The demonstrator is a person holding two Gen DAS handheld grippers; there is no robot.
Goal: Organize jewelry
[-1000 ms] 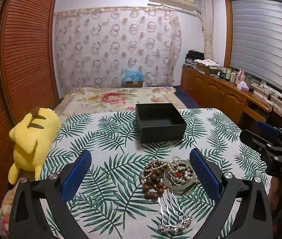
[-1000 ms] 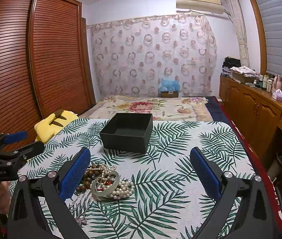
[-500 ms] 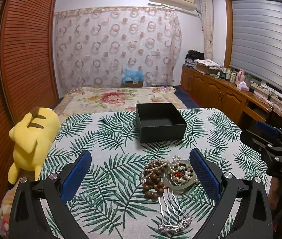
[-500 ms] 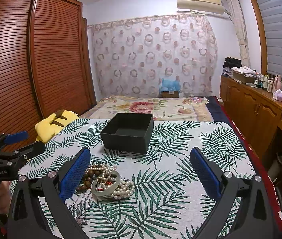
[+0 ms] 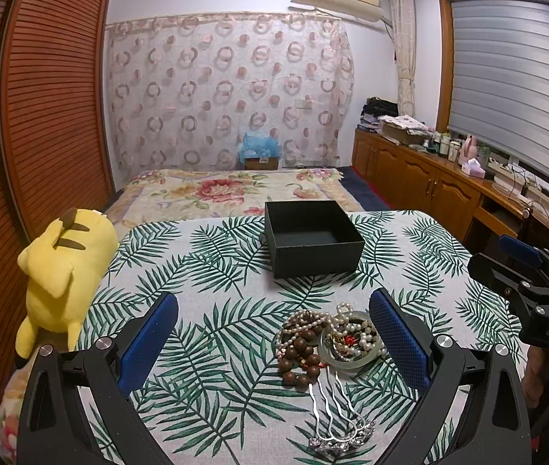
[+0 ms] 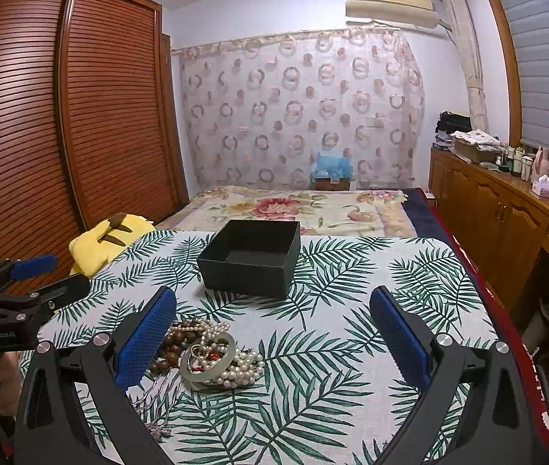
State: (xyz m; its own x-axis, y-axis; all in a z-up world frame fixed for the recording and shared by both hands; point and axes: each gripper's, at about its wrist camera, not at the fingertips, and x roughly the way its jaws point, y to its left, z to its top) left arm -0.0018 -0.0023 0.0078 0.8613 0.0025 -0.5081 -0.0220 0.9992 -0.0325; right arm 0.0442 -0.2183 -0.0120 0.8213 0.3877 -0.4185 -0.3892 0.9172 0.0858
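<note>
Left wrist view: I held the left claw (image 5: 273, 335) spread wide and empty, low over the worktop (image 5: 205, 271), its blue pads flanking the jewelry pile. Going left to right, the wooden bead strand (image 5: 301, 360) lay against a tangle of pearl strands (image 5: 315, 319), with the pale bangle (image 5: 352, 352) ringed around smaller pieces just beside my right pad. Silver hairpins (image 5: 334, 422) pointed toward me below. I judged the strands limp and slippery, best pinched where they bunch; the bangle stiff, smooth and possibly brittle, best taken across its rim. The open black box (image 5: 313, 238) stood farther back, holding nothing I could see. In the right wrist view, my right claw (image 6: 273, 335) hung equally spread and empty, the pile near its left pad.
</note>
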